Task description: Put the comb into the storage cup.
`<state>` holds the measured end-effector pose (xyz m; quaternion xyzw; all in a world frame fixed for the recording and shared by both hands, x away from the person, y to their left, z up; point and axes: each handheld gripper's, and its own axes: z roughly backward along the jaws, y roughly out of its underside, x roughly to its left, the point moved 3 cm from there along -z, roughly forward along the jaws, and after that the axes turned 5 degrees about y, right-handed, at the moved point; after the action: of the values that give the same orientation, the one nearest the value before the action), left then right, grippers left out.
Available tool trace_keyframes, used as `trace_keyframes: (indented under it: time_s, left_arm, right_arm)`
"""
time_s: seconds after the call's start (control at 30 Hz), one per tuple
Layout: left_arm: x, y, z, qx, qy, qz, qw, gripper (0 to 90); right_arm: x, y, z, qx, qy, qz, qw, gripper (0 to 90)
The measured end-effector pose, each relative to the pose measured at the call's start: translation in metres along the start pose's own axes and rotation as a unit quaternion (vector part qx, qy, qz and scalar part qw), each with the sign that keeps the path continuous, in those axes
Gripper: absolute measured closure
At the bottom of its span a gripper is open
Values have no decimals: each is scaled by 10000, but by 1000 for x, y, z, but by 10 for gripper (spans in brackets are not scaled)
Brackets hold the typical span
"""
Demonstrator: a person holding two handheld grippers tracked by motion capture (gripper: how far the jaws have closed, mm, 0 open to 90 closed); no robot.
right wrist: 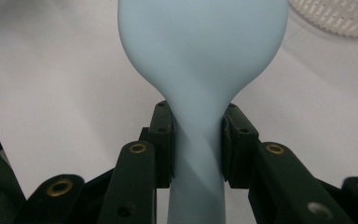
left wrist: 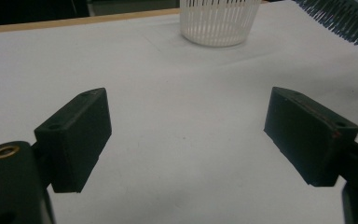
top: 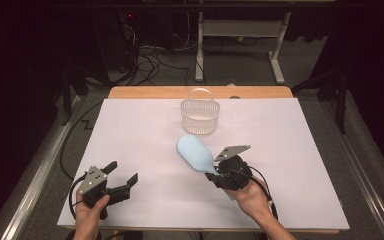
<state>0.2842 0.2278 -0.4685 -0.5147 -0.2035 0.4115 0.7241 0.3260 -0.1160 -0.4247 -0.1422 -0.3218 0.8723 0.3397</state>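
Right gripper [top: 215, 172] jaws pinch hairbrush [top: 196, 153] handle, head raised toward basket [top: 200, 116] for drop-in; left gripper [top: 122, 181] jaws spread, idle.

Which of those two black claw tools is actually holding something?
The right gripper, clamped on the neck of the pale blue plastic hairbrush. The left gripper stands open over bare white table.

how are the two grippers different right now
The right gripper has its jaws shut on the neck of a light blue hairbrush; the left gripper has its jaws apart with nothing between them. In the high view, the right gripper sits nearer the white basket than the left does. Both are black, hand-held, and carry a grey plate on top.
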Motion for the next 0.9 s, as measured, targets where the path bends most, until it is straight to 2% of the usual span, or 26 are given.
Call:
trace_keyframes:
  time_s: [0.2, 0.5, 0.7, 0.9]
  left_arm:
    - [-4, -6, -1, -67, 90, -37, 9999, 154]
    - [-12, -13, -7, -53, 417, -65, 9991, 154]
    - [-16, -18, -14, -31, 509, -100, 9986, 154]
    - [-24, -23, -21, 18, 652, -223, 9976, 154]
  right_arm:
    - [1, 5, 9, -282, -53, -33, 9996, 708]
    - [4, 12, 21, -604, -147, -63, 9980, 708]
    - [3, 16, 23, -749, -179, -130, 9969, 708]
    - [2, 19, 19, -714, -197, -193, 9971, 707]
